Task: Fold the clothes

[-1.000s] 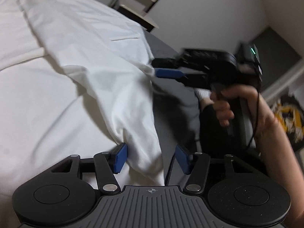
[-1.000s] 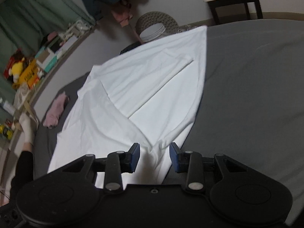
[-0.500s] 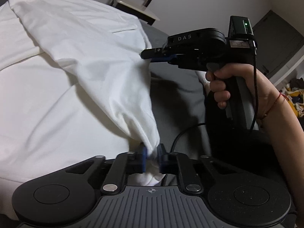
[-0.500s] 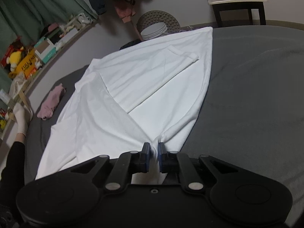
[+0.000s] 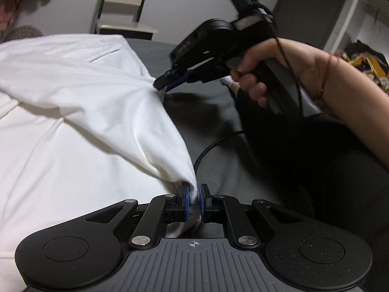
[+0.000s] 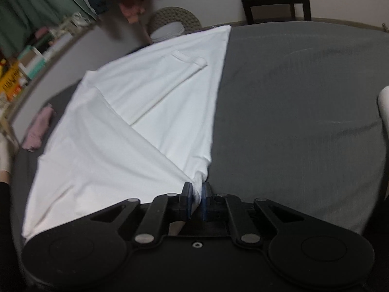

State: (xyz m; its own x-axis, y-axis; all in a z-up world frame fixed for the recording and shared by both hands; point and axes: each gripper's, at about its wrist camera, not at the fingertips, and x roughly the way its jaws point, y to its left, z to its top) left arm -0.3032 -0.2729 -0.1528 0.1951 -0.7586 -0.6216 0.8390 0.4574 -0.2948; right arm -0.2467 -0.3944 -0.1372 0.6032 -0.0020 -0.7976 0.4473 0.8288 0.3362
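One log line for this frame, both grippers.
left gripper: shut on white garment | right gripper: shut on white garment | garment edge lifted off grey bed

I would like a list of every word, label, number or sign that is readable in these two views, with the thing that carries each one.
No text can be read with certainty.
Right gripper housing: faint raised lettering, blurred by motion, unreadable.
Yellow box on the shelf at left: dark print, too blurred to read.
Left gripper base: only a small crosshair mark, no letters.
White garment: no print visible.
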